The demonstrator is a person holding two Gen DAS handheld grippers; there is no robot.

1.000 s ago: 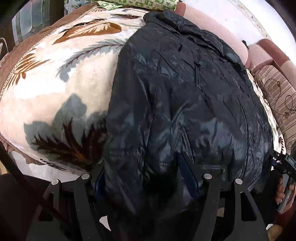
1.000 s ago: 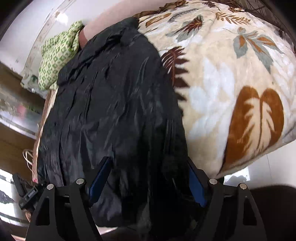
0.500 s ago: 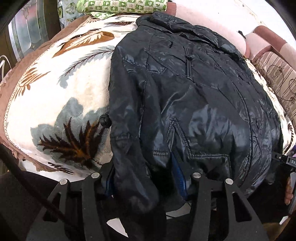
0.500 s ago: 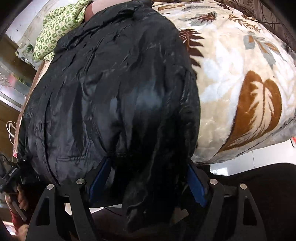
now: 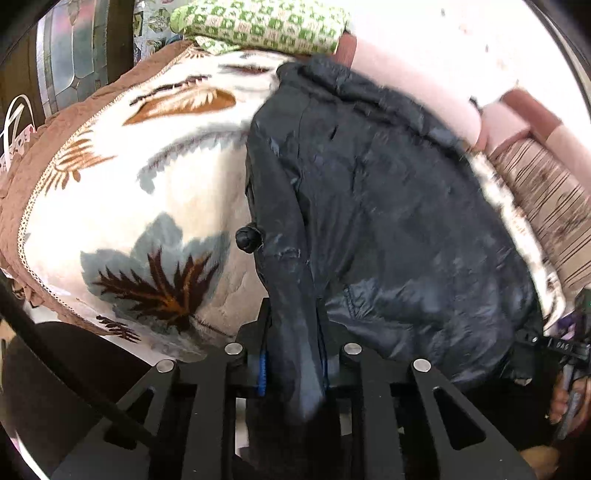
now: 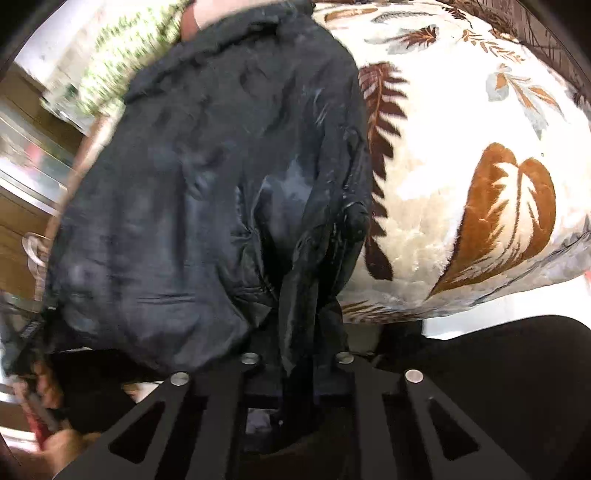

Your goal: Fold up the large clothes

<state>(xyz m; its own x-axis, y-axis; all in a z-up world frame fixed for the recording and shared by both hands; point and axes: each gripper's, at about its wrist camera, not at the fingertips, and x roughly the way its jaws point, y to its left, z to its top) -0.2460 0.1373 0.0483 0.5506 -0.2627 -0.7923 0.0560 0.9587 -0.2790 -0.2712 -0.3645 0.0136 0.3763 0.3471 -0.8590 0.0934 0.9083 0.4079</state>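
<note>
1. The black puffer jacket (image 5: 399, 221) is lying spread on a leaf-print plush blanket (image 5: 110, 206), collar toward 12 o'clock and hem toward 6 o'clock at the near edge, in both wrist views.
2. The left gripper (image 5: 293, 354) is clamping a bunched hem corner at 6 o'clock in the left wrist view; its jaws are closed tight on the fabric.
3. The right gripper (image 6: 299, 354) is likewise pinching the opposite hem corner (image 6: 295, 295), jaws closed on it.
4. Judgement: for a clean fold, both corners should be rising level and travelling together toward the collar at 12 o'clock, keeping the hem taut.
5. The shell is looking glossy, creased and slippery; a cord toggle (image 5: 248, 239) is protruding at its 9 o'clock edge.
6. A green checked cloth (image 5: 266, 26) is lying beyond the collar.
</note>
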